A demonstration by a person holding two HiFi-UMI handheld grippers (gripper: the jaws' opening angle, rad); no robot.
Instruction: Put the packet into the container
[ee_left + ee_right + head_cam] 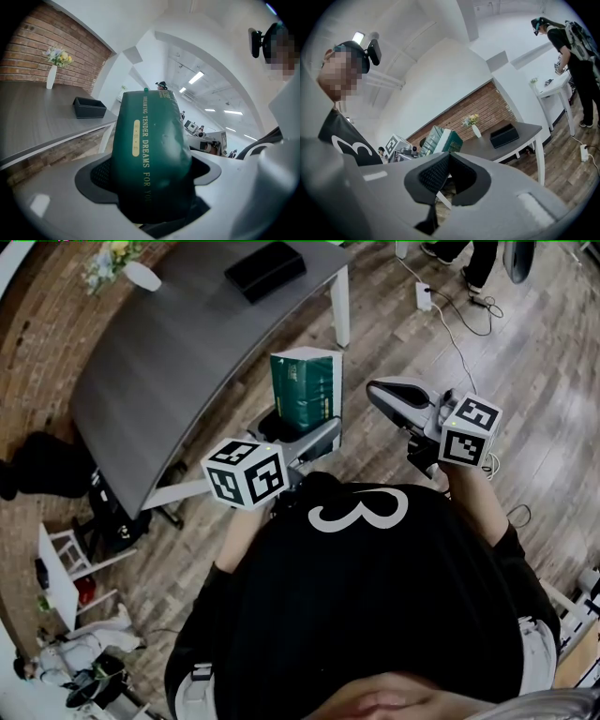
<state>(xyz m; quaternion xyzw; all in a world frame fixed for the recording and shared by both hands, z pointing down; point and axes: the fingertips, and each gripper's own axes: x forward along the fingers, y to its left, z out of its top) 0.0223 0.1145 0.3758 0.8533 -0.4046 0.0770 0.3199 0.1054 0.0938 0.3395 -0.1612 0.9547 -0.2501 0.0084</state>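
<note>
Head view puts the packet (306, 390) upright at centre frame, its lower end clamped in my left gripper (302, 435). The long axis stands straight up out of the jaws, which press on both its sides. The container (265, 268), a black tray, sits on the table (159, 371) at the upper middle of the frame, above and slightly left of the packet and well apart from it. My left gripper is nearer it; my right gripper (449, 164) hangs right of centre, jaws together on nothing. I judge the carry goes up-frame over the table edge.
</note>
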